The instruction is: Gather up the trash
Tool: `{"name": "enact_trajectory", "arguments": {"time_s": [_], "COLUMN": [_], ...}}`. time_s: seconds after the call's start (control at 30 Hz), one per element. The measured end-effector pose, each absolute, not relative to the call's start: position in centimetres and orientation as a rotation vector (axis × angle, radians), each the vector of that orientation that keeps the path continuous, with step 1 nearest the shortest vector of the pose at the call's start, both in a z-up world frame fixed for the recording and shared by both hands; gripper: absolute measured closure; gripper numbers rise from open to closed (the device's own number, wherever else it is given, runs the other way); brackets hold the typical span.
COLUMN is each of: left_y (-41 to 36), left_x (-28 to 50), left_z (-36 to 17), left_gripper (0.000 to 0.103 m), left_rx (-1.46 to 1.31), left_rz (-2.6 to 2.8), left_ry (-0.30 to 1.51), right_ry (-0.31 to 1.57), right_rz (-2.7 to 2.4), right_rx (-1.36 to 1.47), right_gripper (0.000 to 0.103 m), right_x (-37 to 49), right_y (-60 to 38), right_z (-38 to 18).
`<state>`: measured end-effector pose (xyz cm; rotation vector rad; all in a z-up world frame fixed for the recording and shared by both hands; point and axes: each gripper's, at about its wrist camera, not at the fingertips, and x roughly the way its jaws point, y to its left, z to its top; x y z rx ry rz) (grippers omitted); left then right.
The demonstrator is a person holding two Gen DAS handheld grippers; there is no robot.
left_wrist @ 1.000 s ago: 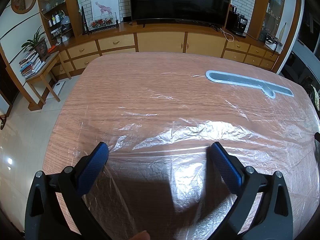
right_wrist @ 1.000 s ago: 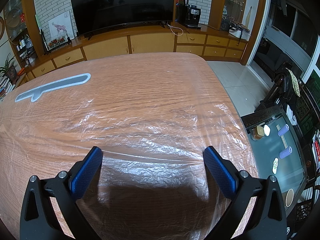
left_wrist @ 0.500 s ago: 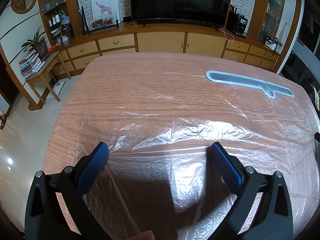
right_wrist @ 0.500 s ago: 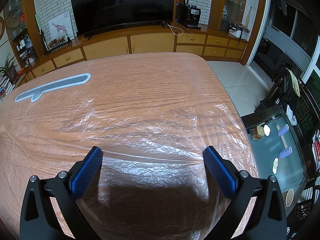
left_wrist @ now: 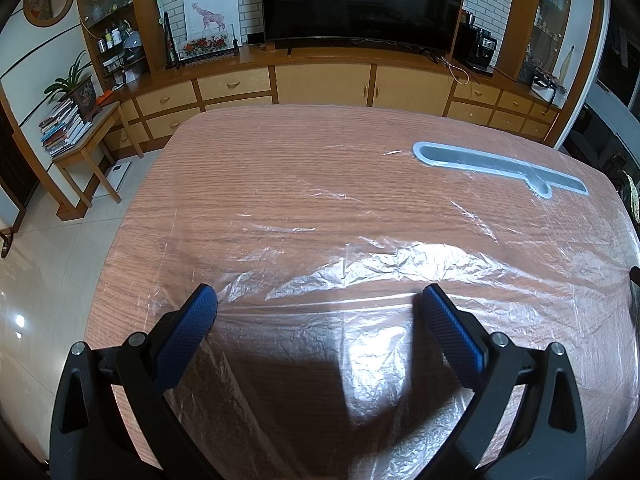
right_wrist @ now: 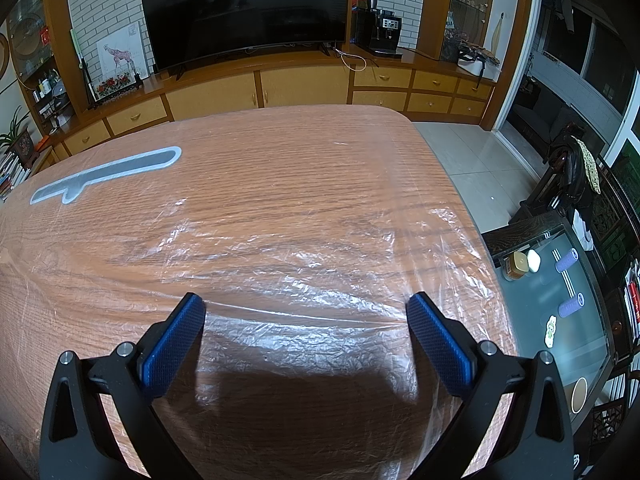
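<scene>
We hold both tongs, left (left_wrist: pixel 318 300) and right (right_wrist: pixel 306 306), spread wide and empty over the table (left_wrist: pixel 280 168). Crinkled plastic film (left_wrist: pixel 380 264) lies flat beneath them, stretching toward twelve o'clock.

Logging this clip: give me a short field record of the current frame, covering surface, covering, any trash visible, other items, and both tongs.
surface: wooden table
covering: clear plastic sheet, wrinkled, spread flat over the tabletop
trash visible: no loose pieces; the sheet may be the target, cannot confirm
other items: grey elongated inset under the sheet, far side
left tongs: open, above the sheet, holding nothing
right tongs: open, above the sheet, holding nothing
background: television on a wooden cabinet
</scene>
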<state>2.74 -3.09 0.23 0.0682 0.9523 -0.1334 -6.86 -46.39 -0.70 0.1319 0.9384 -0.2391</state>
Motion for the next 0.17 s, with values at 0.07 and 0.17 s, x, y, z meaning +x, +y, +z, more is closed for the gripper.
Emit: {"name": "enact_trajectory", "arguments": {"time_s": [0.07,0.17], "left_y": [-3.02,-3.04], "left_x": [2.73,2.73], "left_z": [0.22,0.21], "left_gripper": [0.001,0.001], "left_rx": [0.068,0.068], "left_rz": [-0.133,-0.133], "left_ry": [0.952,0.952], "right_ry": [0.938,0.938], "right_rz": [-0.239,-0.239], "right_rx": [0.132,0.132], "right_gripper": [0.004,0.004], "right_x": [-6.86,-6.86], "right_y": [-46.42,-46.43], "right_z": [-0.73,-0.73]}}
